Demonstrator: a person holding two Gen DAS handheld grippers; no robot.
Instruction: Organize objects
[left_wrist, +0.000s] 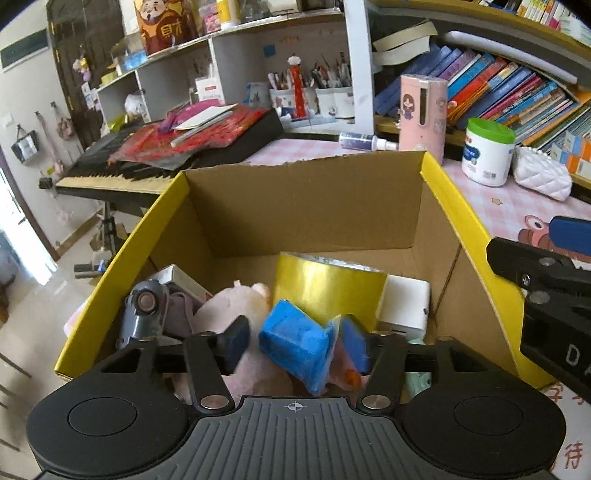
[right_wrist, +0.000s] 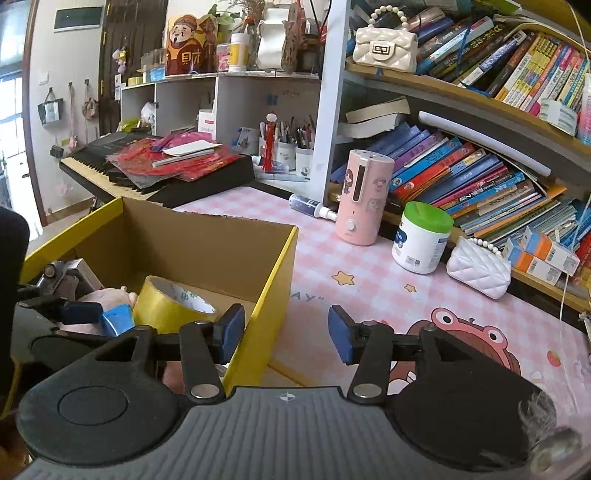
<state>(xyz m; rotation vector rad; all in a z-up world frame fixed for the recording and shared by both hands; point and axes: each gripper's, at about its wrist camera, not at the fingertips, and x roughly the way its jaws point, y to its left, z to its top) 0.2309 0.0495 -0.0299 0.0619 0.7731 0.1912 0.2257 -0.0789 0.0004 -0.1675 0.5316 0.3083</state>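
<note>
Blue packet (left_wrist: 295, 341) sits between the spread fingers of the left tool (left_wrist: 297, 341), inside the cardboard box (left_wrist: 306, 206) on the worktop (right_wrist: 369, 280). The right tool (right_wrist: 286, 334) gapes, holding nothing.

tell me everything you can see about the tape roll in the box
The tape roll is a wide yellow roll, glossy like plastic packing tape, with a white printed inner core seen from the right wrist. It lies tilted in the box, its opening facing up and rightward. A pink plush sits at its left, a white block at its right, a blue packet in front.
</note>
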